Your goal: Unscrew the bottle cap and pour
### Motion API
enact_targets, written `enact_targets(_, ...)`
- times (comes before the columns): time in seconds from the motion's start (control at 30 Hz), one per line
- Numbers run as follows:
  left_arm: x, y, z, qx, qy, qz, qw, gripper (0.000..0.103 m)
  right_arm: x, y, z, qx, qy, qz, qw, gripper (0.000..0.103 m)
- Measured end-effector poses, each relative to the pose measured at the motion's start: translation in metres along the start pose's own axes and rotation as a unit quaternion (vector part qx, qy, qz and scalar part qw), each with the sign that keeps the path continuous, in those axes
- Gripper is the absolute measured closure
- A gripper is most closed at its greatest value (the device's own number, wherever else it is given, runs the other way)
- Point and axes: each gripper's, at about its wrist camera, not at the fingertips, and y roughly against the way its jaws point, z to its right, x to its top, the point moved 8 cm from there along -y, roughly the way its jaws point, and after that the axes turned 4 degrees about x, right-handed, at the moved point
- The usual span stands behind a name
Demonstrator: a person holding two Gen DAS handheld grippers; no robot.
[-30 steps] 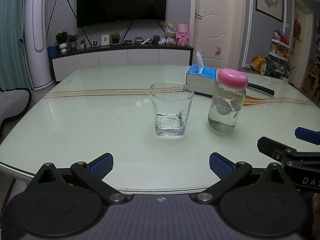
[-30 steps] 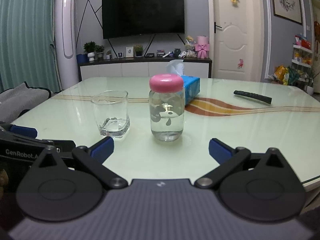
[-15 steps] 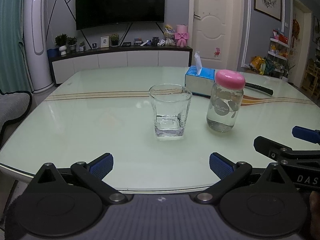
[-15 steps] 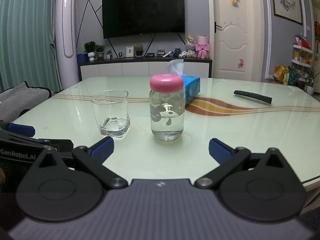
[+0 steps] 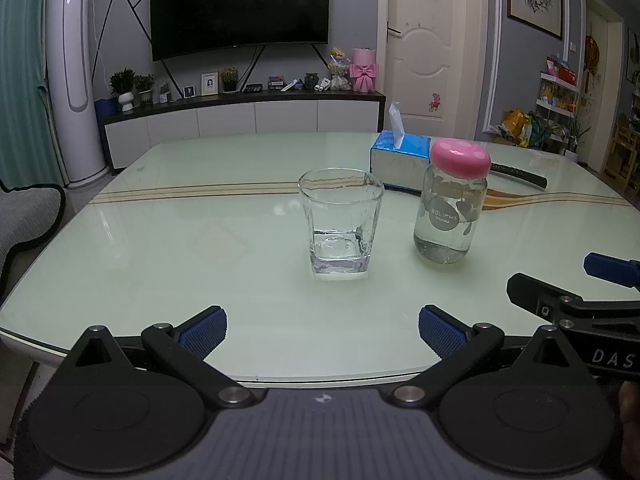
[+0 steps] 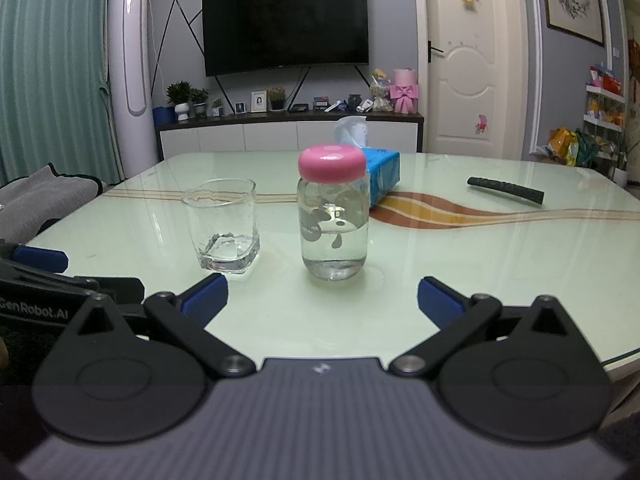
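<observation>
Left gripper (image 5: 322, 330): released, blue-padded fingers spread wide, nothing between them; low over the near edge of the table, aimed at the glass.
Right gripper (image 6: 322, 296): released too, fingers wide apart and holding nothing; low over the near edge, aimed at the bottle, apart from it.
Bottle (image 5: 450, 216): upright on the table, right of the glass and just beside it without touching; clear body with grey printed spots and a round grey label, a little clear liquid in it.
Cap (image 5: 460, 159): pink, domed, on the bottle's neck (not yet unscrewed).
Glass (image 5: 340, 222): clear square-based tumbler, upright, left of the bottle; looks nearly empty, though a thin layer at the thick base is hard to tell apart from the glass.
Table (image 5: 180, 240): pale green glossy top with curved brown and orange stripes across the far half.
Tissue box (image 5: 400, 156): blue, one white tissue sticking up, beyond the bottle and glass (partly hidden behind the bottle in the right wrist view).
Remote (image 6: 506, 190): black, lying flat far right on the table, well apart from the bottle.
Background: dark television (image 6: 286, 22) on the far wall above a long white cabinet; white door (image 6: 472, 60) to its right.
</observation>
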Motion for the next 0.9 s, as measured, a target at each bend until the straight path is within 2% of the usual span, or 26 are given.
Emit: enact_targets(0.9, 0.0015, -0.0044, 0.0054, -0.001, -0.005, 0.001, 1.0, 0.0, -0.0001, 0.0017, 0.0035, -0.005, 0.002, 0.003, 1.0, 0.0)
